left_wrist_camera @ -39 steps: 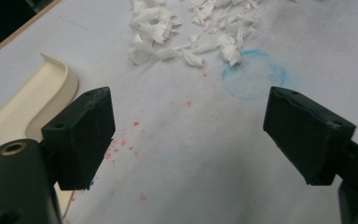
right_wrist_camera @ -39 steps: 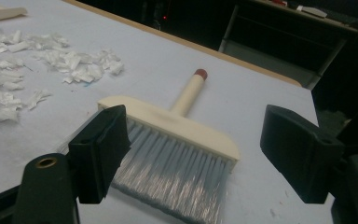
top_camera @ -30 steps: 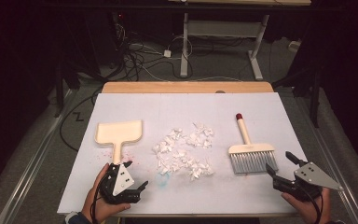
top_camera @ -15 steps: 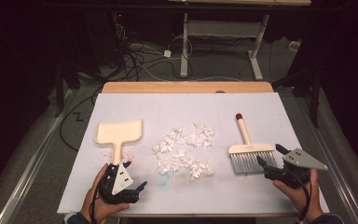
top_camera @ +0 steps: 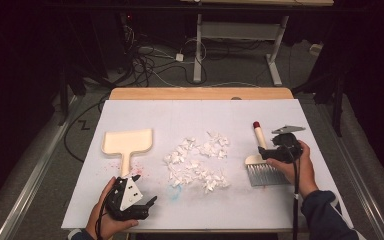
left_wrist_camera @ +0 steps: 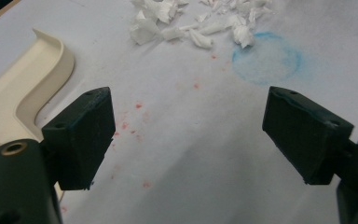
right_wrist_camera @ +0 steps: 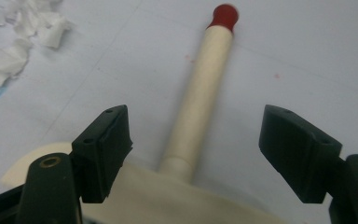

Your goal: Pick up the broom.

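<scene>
One brush handle between open jaws

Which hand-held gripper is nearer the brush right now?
Right. The right hand-held gripper is over the brush, jaws open either side of its handle. The left hand-held gripper sits at the near edge by the dustpan, beyond the paper scraps.

- The dustpan lies on the left part of the counter, its handle pointing to the near edge.
- The paper scraps lie in the middle, between dustpan and brush.
- The brush lies right of the scraps, handle to the far side.
- The left claw sits near the dustpan handle's end.
- The right claw is over the brush's handle base.
</scene>
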### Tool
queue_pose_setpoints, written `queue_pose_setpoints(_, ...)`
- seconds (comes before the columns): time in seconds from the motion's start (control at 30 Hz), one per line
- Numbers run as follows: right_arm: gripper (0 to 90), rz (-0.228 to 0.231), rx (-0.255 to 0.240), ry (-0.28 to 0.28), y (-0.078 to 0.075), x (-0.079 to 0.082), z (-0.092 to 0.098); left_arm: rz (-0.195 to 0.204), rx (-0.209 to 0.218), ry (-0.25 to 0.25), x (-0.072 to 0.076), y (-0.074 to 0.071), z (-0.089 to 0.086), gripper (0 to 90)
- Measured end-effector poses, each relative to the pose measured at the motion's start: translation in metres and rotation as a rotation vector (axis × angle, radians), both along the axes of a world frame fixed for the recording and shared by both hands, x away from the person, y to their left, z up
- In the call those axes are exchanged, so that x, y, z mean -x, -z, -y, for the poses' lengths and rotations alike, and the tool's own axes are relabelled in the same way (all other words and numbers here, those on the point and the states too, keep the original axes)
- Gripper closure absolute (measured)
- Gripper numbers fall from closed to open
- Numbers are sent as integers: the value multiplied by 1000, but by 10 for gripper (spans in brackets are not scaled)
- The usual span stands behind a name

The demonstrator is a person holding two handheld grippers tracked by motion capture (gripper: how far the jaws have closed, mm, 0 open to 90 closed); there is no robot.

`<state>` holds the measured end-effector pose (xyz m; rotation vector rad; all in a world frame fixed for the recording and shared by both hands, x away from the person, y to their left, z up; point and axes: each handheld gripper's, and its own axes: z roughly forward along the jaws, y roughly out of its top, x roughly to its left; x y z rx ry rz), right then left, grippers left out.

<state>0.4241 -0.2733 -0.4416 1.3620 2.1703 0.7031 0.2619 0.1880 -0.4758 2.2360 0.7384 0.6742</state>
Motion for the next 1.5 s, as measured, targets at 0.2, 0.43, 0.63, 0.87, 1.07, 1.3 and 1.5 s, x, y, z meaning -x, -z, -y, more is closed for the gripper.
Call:
queue_pose_setpoints(0.2,420,-127,-21,20,16,-30,-4,-4,-5,1,2,1,-1,159)
queue_pose_setpoints(0.43,666,-160,-16,41,12,-38,-8,-8,-8,7,1,0,0,159)
queue_pose_setpoints(0.63,714,-143,-19,21,13,-38,-9,0,-3,0,4,-2,1,159)
queue_pose_setpoints(0.87,715,-102,-33,22,15,-31,-7,-9,-9,1,5,-1,4,159)
queue_pose_setpoints(1.07,717,8,-69,-3,-4,-11,-2,-19,-4,-14,6,0,1,161)
queue_pose_setpoints(1.3,718,164,-115,-10,-31,21,7,-12,-8,-10,6,-1,4,164)
queue_pose_setpoints(1.5,718,263,-164,-2,-54,41,16,10,56,-16,6,-11,9,174)
